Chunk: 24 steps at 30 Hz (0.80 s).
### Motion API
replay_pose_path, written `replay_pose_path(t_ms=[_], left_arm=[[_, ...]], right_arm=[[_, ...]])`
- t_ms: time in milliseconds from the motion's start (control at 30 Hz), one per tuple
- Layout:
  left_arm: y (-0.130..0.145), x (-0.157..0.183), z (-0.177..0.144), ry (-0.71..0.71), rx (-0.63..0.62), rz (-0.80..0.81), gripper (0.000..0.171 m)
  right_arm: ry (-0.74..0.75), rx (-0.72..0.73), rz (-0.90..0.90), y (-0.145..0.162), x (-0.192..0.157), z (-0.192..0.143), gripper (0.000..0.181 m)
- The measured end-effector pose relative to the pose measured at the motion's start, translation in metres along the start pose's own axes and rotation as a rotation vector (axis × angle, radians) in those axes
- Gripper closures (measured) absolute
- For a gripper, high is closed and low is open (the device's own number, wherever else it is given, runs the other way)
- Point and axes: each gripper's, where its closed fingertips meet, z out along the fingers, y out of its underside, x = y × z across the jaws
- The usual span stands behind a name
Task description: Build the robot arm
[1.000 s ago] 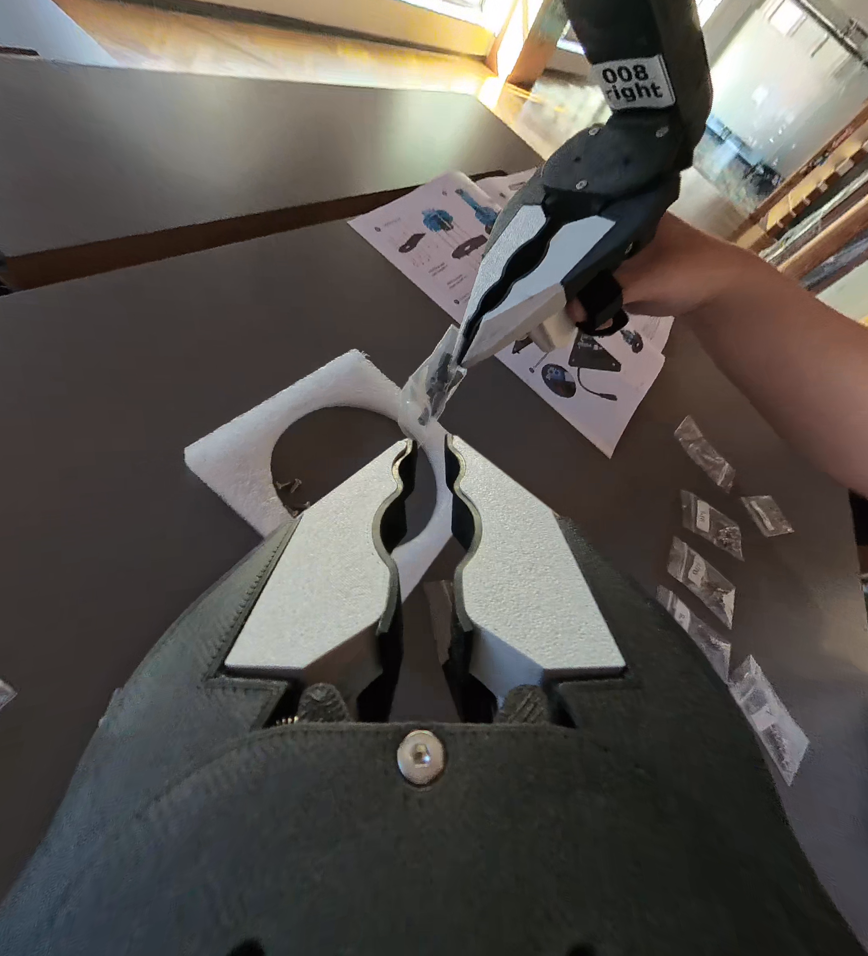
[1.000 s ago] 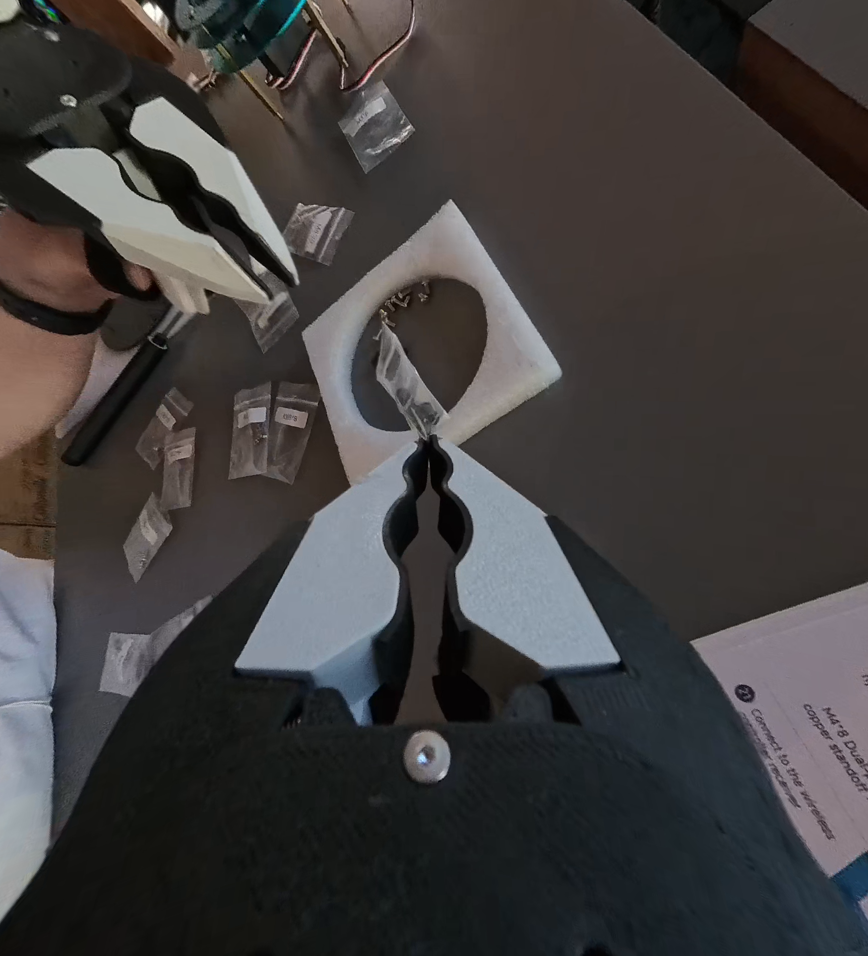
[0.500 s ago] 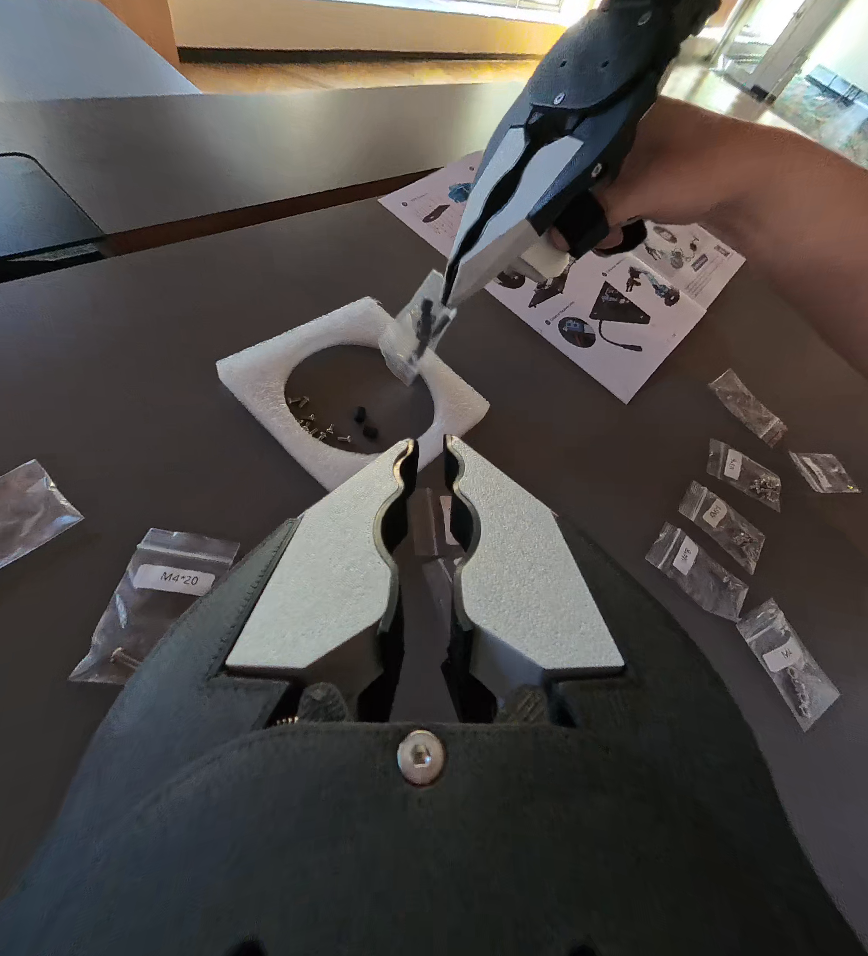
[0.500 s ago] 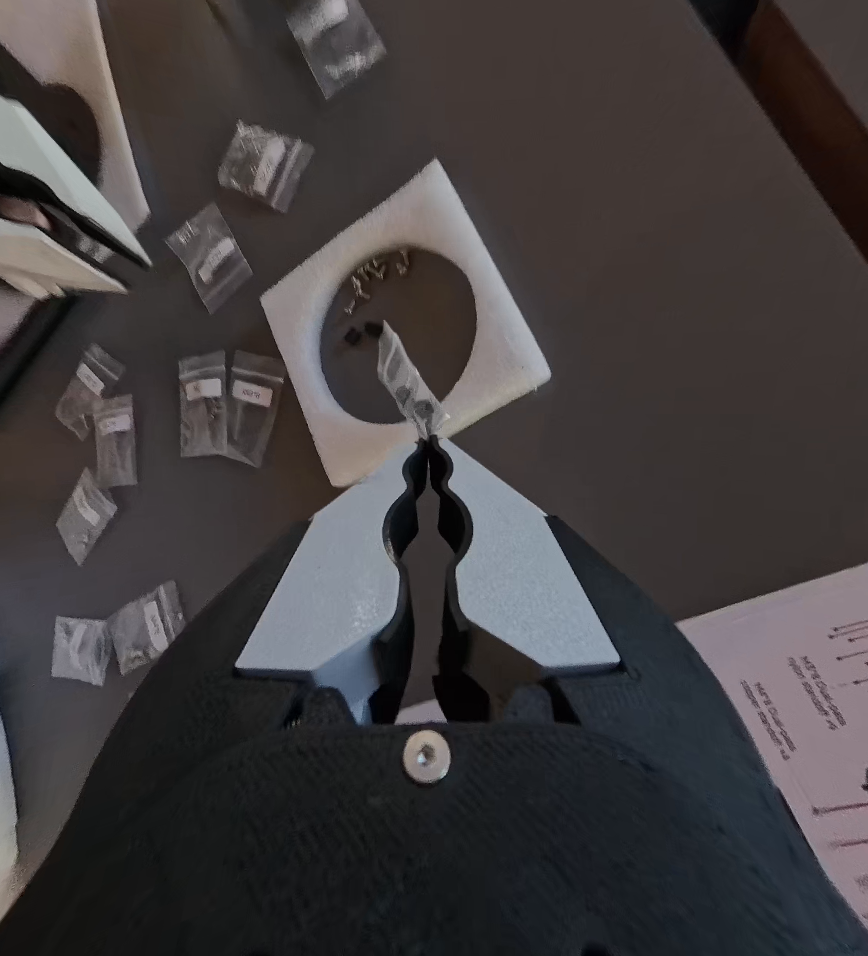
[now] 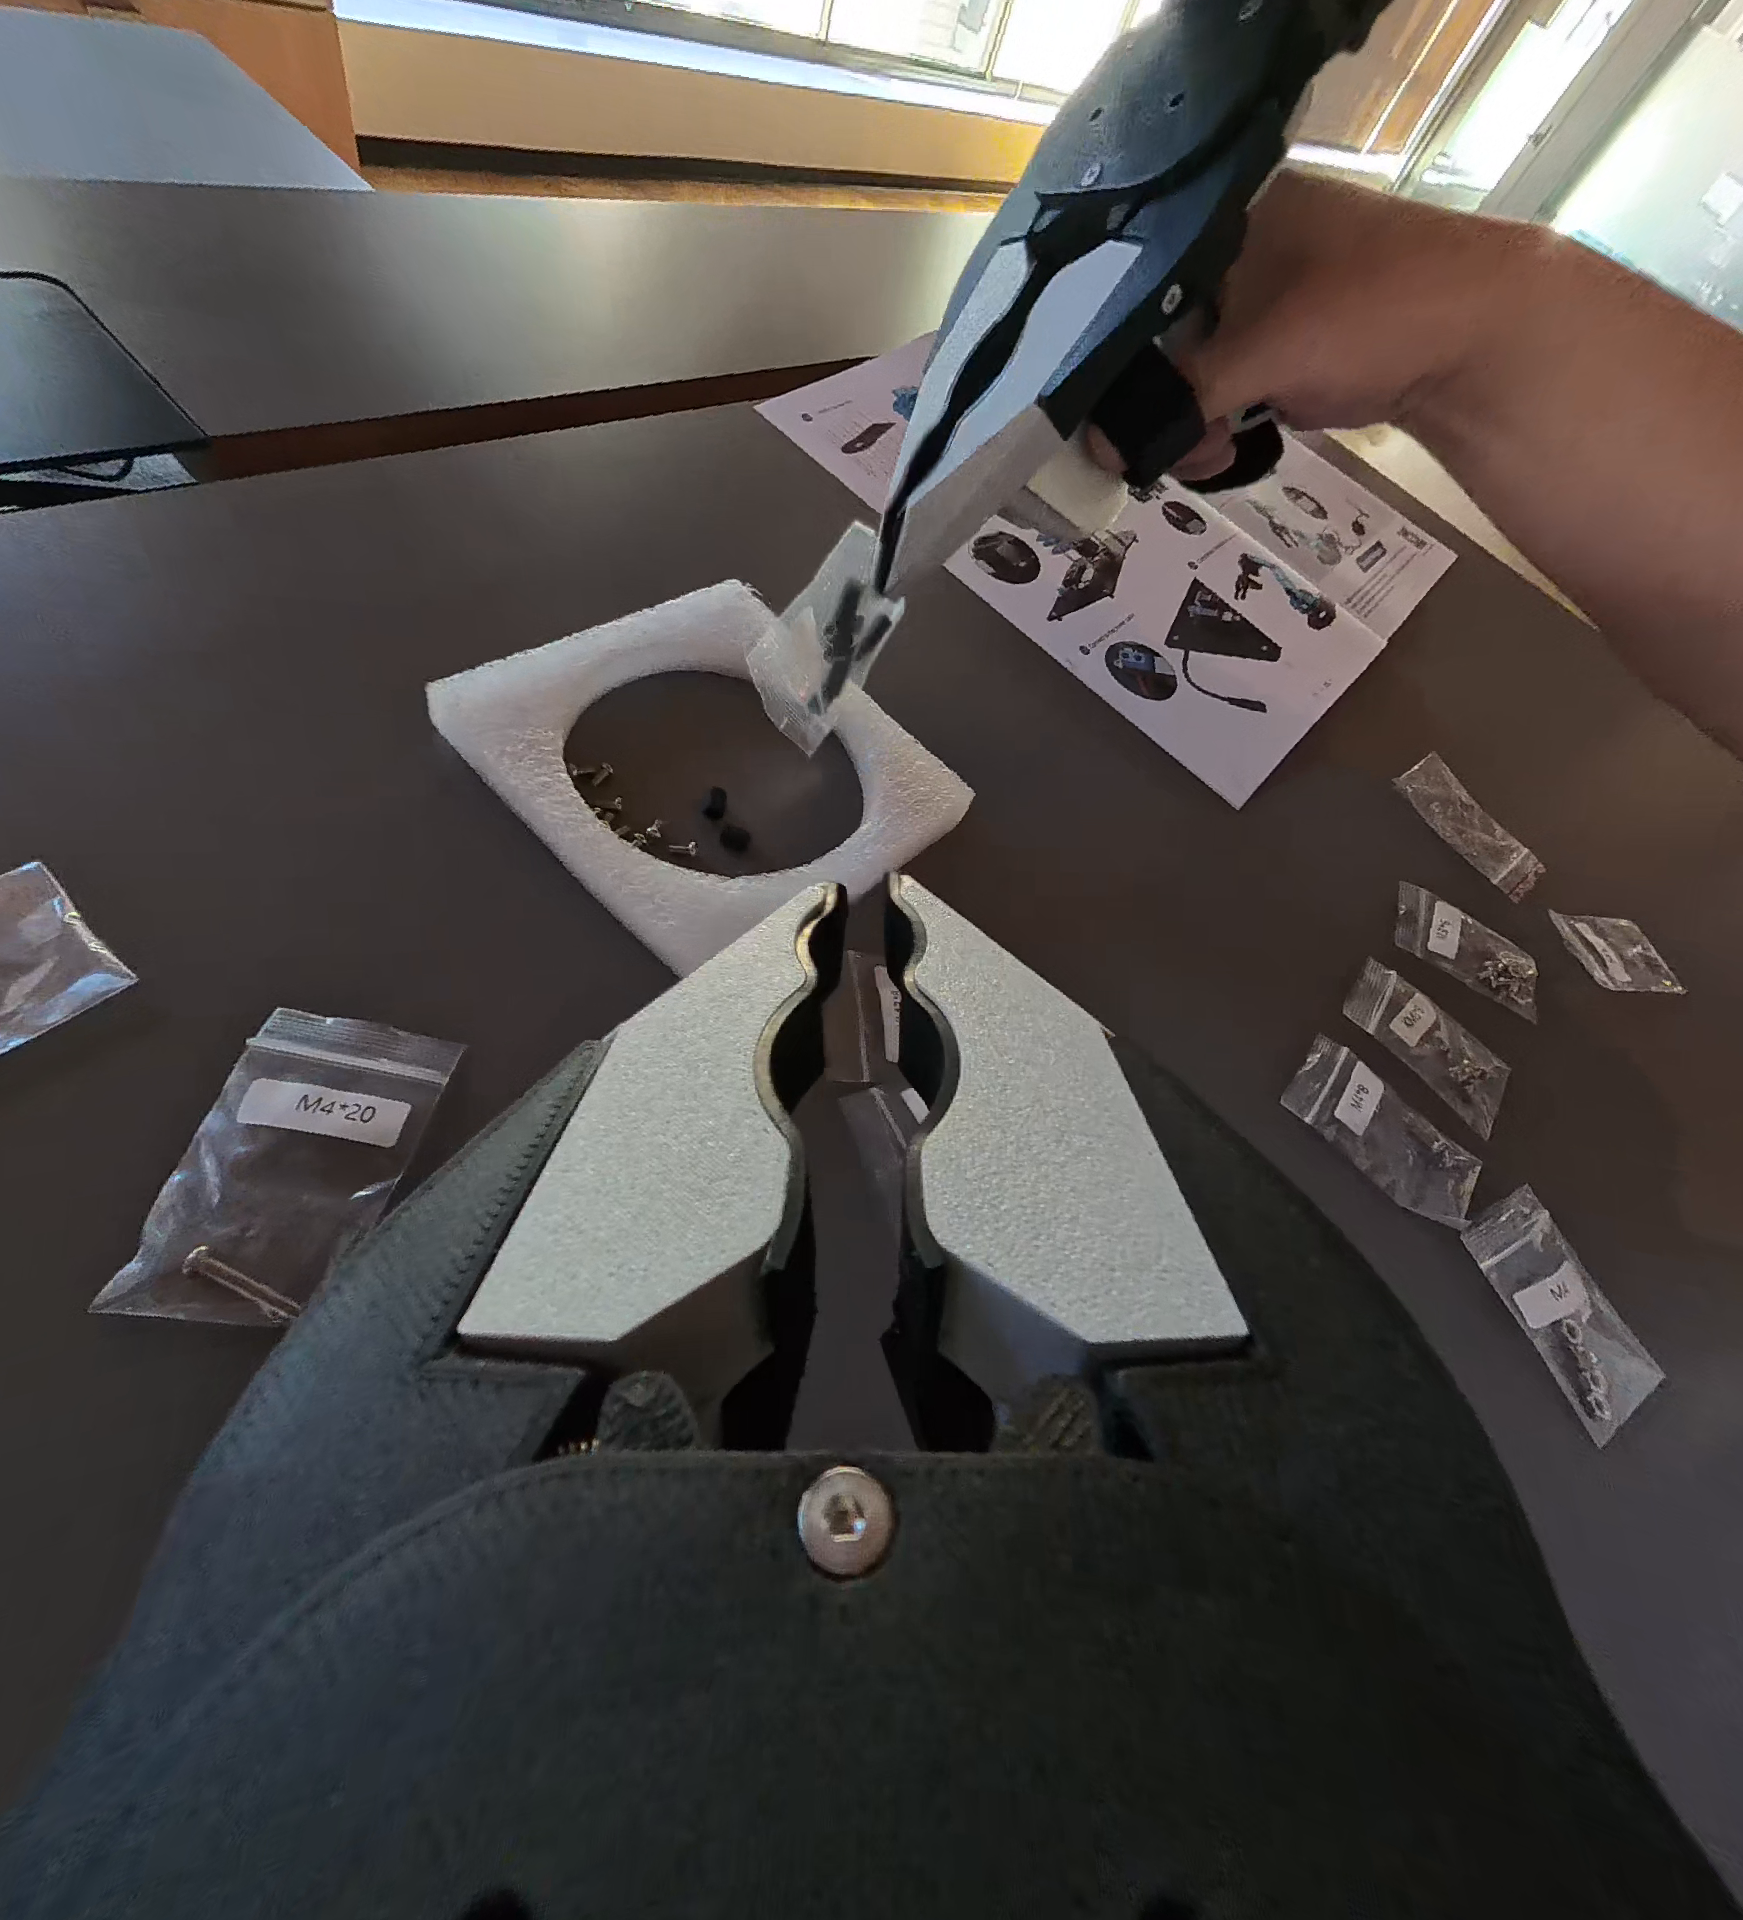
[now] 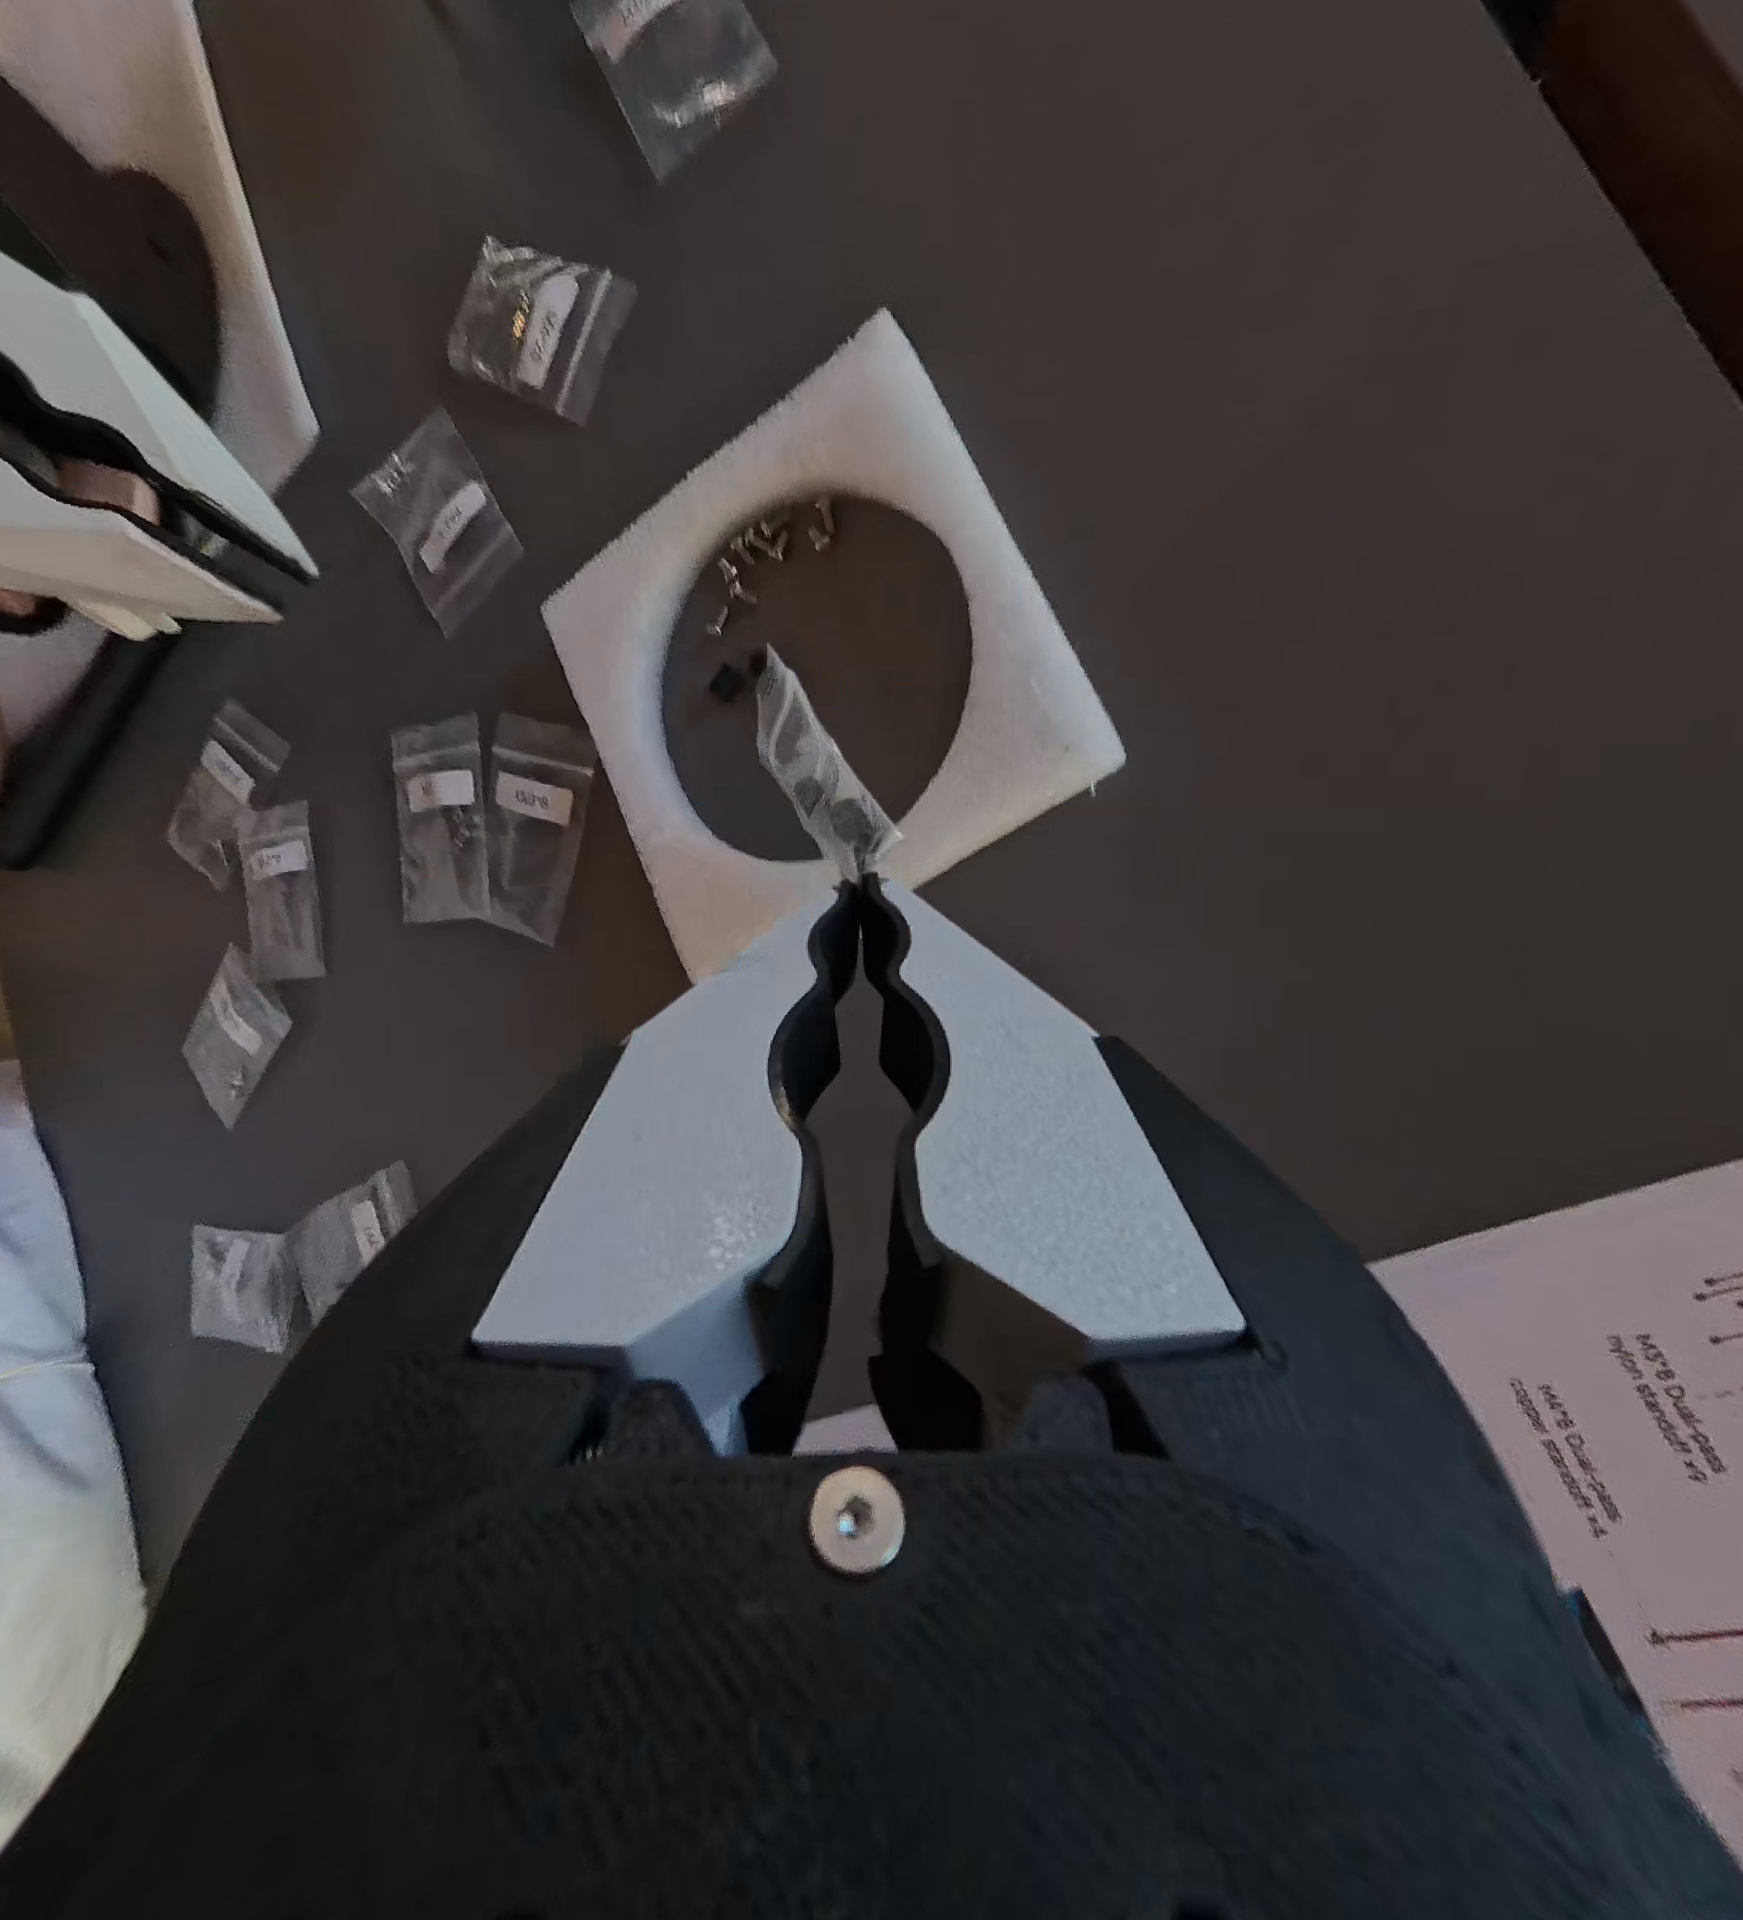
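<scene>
Right gripper pinching clear bag (tilted), above foam ring

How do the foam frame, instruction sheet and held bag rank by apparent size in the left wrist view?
1. Instruction sheet and foam frame: look alike, and the sheet lies farther off, so unranked.
2. Held bag, pinched by the right gripper: clearly smallest.

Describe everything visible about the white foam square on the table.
The white foam square is a flat, coarse-textured pad with a large round hole cut through it, lying flat on the dark table. Small silver screws and black bits lie inside the hole. The right gripper holds a small clear bag above it.
</scene>
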Motion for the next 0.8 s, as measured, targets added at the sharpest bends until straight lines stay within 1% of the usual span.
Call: replay_pose_path(t_ms=[33, 100, 133, 167, 200, 267, 367, 433, 533, 633, 733, 800], left_arm=[[0.001, 0.001, 0.0, 0.003, -0.004, 0.003, 0.166], [0.003, 0.002, 0.001, -0.001, -0.014, 0.015, 0.166], [0.004, 0.002, 0.001, -0.002, -0.017, 0.02, 0.166], [0.004, 0.003, 0.001, -0.002, -0.018, 0.023, 0.166], [0.003, 0.003, 0.0, -0.002, -0.016, 0.025, 0.166], [0.002, 0.003, -0.001, -0.002, -0.012, 0.028, 0.166], [0.003, 0.001, -0.003, -0.007, -0.012, 0.022, 0.166], [0.003, 0.0, -0.004, -0.008, -0.01, 0.021, 0.166], [0.001, -0.001, -0.006, -0.015, 0.0, 0.021, 0.166], [0.0, -0.004, -0.008, -0.022, 0.005, 0.017, 0.166], [-0.001, -0.006, -0.01, -0.028, 0.013, 0.012, 0.166], [-0.002, -0.008, -0.012, -0.031, 0.016, 0.009, 0.166]], right_arm=[[0.008, 0.0, -0.011, -0.001, 0.0, 0.0, 0.181], [-0.021, 0.073, 0.006, -0.011, -0.004, -0.005, 0.181], [-0.035, 0.024, 0.015, -0.004, -0.005, -0.002, 0.181], [-0.014, -0.03, -0.003, 0.004, -0.003, 0.002, 0.181], [0.006, -0.031, -0.02, 0.005, -0.001, 0.003, 0.181], [-0.013, 0.046, 0.007, -0.007, -0.004, -0.001, 0.181], [0.013, -0.014, -0.007, 0.001, -0.002, 0.003, 0.181], [0.021, 0.023, -0.01, -0.007, -0.002, 0.001, 0.181], [0.041, -0.044, -0.028, 0.002, 0.001, 0.005, 0.181], [0.018, -0.002, -0.013, -0.003, -0.001, 0.003, 0.181], [0.02, 0.001, -0.011, -0.001, 0.001, 0.003, 0.181], [0.001, 0.028, -0.003, -0.002, -0.001, 0.002, 0.181]])
